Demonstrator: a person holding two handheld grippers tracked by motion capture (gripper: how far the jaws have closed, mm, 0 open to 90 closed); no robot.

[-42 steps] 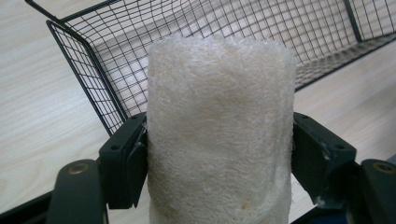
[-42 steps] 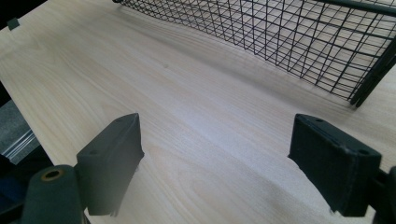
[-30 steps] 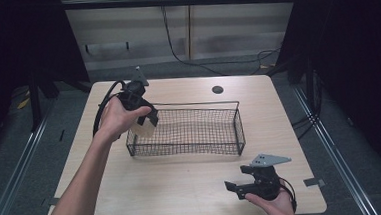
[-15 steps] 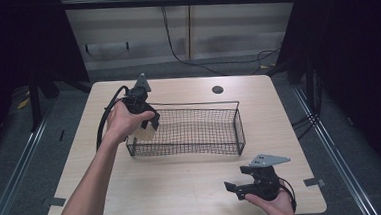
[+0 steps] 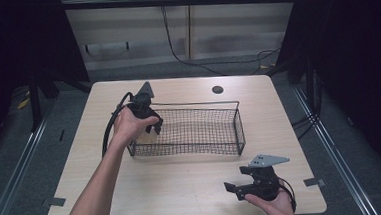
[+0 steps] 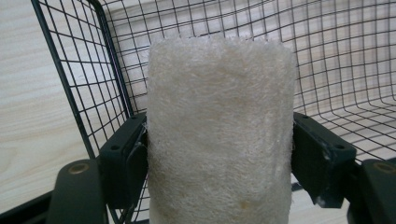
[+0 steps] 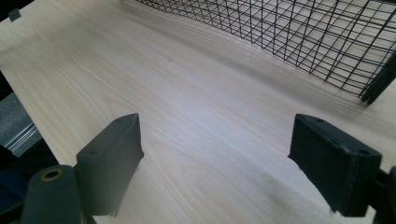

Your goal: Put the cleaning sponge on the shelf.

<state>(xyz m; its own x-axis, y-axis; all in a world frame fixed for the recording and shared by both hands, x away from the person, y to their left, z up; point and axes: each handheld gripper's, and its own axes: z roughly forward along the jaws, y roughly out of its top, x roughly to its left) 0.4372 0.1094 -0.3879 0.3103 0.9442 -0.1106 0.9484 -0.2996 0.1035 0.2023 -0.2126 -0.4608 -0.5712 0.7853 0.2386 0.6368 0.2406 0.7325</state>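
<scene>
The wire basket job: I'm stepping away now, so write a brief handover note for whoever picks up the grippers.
Left gripper: shut on the cream loofah-like sponge roll, held upright at the left end of the wire basket, over its inside; whether the roll touches the floor cannot be told.
Right gripper: open, holding nothing, low over the table at its near right, clear of the basket.
Done: roll picked up and brought to the basket.
Left: probably lower it, open the jaws, and draw the left gripper out.

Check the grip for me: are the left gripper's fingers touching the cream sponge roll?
Touching. In the left gripper view both fingers press against the sides of the cream sponge roll.
</scene>
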